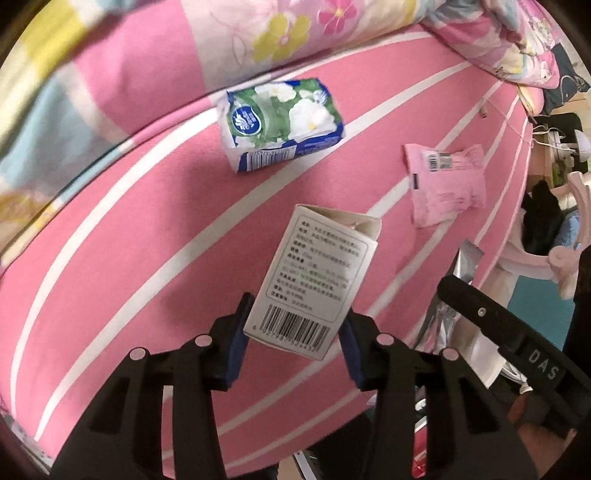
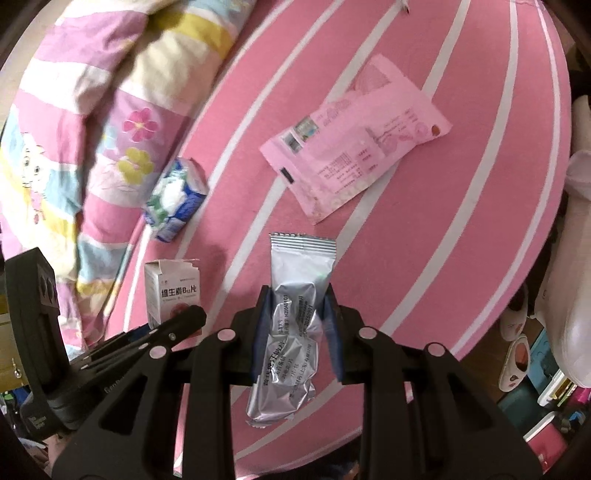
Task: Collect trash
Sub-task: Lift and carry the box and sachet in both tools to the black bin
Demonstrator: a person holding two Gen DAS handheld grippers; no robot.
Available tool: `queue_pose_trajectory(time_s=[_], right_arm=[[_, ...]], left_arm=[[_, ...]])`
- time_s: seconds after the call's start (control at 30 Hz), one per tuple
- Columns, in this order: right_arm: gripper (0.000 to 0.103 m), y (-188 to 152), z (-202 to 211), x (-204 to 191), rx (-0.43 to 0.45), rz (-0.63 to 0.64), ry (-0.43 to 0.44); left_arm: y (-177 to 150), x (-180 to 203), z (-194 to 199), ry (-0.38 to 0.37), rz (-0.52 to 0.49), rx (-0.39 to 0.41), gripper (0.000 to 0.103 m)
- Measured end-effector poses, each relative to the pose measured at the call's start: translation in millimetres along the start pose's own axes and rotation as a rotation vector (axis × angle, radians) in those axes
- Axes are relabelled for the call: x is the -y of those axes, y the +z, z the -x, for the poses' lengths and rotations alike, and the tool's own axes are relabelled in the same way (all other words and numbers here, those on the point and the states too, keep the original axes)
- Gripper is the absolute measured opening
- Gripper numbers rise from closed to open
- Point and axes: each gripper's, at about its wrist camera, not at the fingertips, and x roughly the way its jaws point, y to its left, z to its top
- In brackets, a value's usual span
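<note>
The left gripper [image 1: 295, 325] points steeply down over the bed, its blue pads clamped on the barcode end of a small white carton [image 1: 314, 273], which hangs clear above the pink striped sheet [image 1: 155, 229]. Just to its right, the right gripper [image 2: 295, 314] tilts down at much the same angle, its jaws pinched on a crumpled silver foil wrapper [image 2: 295, 317] whose crimped top sticks out past the fingertips. Farther out on the sheet lie a flat pink packet [image 2: 354, 147] and, to its left, a blue-and-green tissue pack [image 1: 280, 123], well apart from each other. Beyond the tissue pack a flowered quilt [image 1: 258, 29] is bunched along the far side of the bed
</note>
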Motion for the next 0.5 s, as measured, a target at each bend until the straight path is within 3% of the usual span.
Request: queue_pose_trajectory(time_s=[0.27,0.5], right_arm=[[0.028,-23,80,-30,0.046,0.054,0.019],[0.028,-54,186,-52,0.136,0.104,0.041]], left_arm=[[-31,20,79,-0.014,-0.004,0.054,0.043],[-71,55,176,-0.040,-0.046,0.118,0.043]])
